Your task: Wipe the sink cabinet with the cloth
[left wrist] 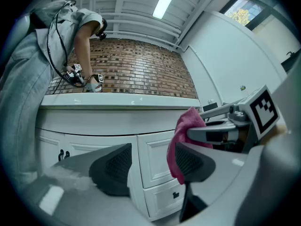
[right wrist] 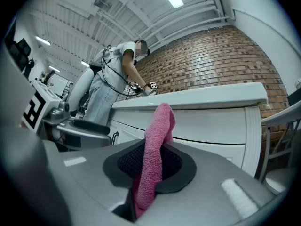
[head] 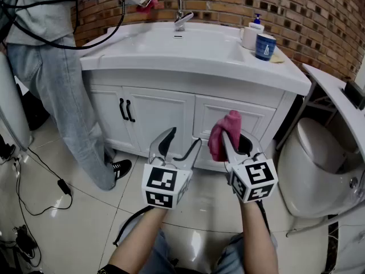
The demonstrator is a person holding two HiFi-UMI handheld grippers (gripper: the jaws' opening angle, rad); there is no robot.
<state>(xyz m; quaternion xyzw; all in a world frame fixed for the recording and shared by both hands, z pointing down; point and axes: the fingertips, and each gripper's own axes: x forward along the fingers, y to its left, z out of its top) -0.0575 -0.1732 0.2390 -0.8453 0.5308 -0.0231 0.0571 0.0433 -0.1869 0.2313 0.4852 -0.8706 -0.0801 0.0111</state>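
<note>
Pink cloth (head: 219, 137) sits pinched between the jaws of the right gripper (head: 230, 146). Its top is bunched above the fingertips and its tail hangs down between them. It is held up in front of the right-hand drawer fronts of the white sink cabinet (head: 149, 112); whether it touches the panel cannot be told. The left gripper (head: 181, 144) hovers just beside it, jaws apart with nothing between them, pointing at the cabinet's middle. On the cabinet's top a chrome faucet (head: 178, 9) stands behind the basin, with a blue cup (head: 265, 45) and a soap bottle (head: 251, 33) to its right. Another person (head: 63, 96) in grey stands at the cabinet's left end, and a white toilet (head: 319, 153) is at the right.
</note>
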